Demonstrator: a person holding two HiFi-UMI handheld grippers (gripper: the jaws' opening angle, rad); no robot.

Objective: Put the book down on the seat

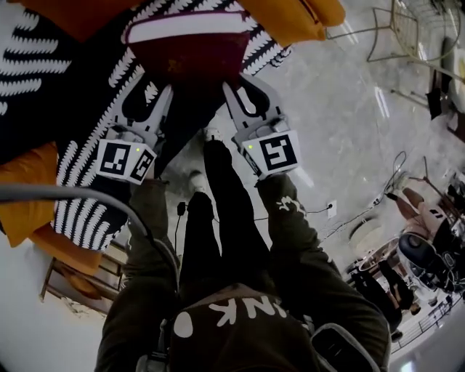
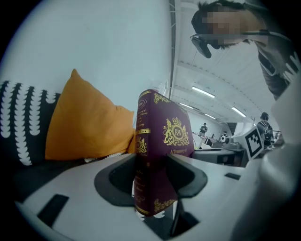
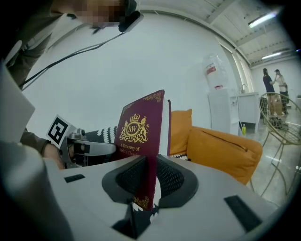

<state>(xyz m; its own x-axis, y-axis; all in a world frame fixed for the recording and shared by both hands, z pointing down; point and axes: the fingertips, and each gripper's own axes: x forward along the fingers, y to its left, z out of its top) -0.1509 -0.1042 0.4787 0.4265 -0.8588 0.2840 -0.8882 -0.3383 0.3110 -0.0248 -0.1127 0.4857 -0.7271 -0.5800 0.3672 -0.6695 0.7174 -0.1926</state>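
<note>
Both my grippers hold a maroon book (image 1: 190, 54) over a black-and-white patterned seat (image 1: 43, 87).
My left gripper (image 2: 153, 174) is clenched on the book's spine end and my right gripper (image 3: 150, 176) on the opposite end. The book's long axis runs left to right between them, with the crested cover toward me and the pale page edge away. Orange cushions (image 1: 290, 18) border the seat. Bare grey floor (image 1: 341, 123) lies open to my right. I cannot tell whether the book touches the seat.
</note>
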